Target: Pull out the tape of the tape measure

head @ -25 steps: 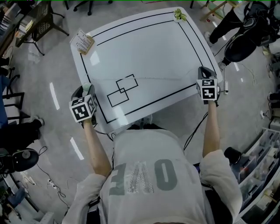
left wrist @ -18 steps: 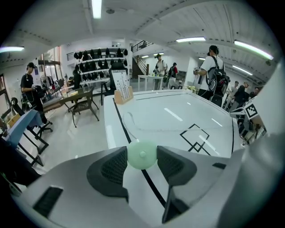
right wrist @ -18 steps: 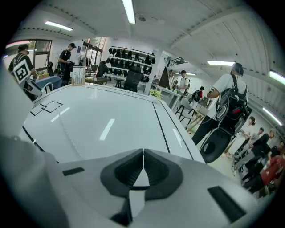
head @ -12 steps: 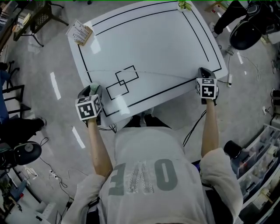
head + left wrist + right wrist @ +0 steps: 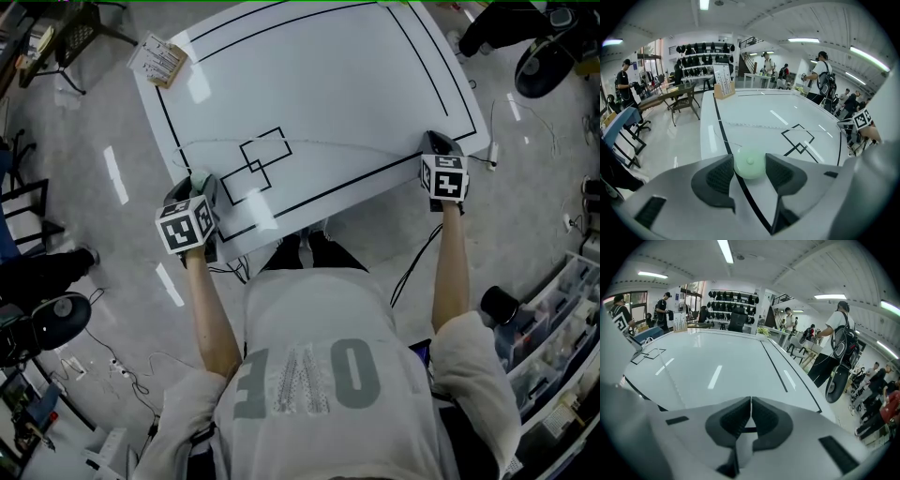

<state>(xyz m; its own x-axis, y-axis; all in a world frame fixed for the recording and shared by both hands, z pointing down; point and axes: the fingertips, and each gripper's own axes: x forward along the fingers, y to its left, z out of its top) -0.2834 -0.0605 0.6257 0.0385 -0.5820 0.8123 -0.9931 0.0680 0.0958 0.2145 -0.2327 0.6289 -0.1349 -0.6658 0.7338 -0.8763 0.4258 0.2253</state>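
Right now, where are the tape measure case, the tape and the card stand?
tape measure case (image 5: 749,163): left gripper view, its green top.
tape (image 5: 746,124): left gripper view, its mid-span.
card stand (image 5: 157,62): head view, its cards.

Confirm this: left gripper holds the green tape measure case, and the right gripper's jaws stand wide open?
No: the right gripper is shut, jaws pressed together, as the right gripper view shows. The left gripper does hold the green tape measure case.

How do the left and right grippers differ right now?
The left gripper clamps a round pale green tape measure between spread fingers; the right gripper has its fingers pressed together. The left gripper is at the left end of the table's near edge, the right gripper at the right end. Both carry marker cubes.
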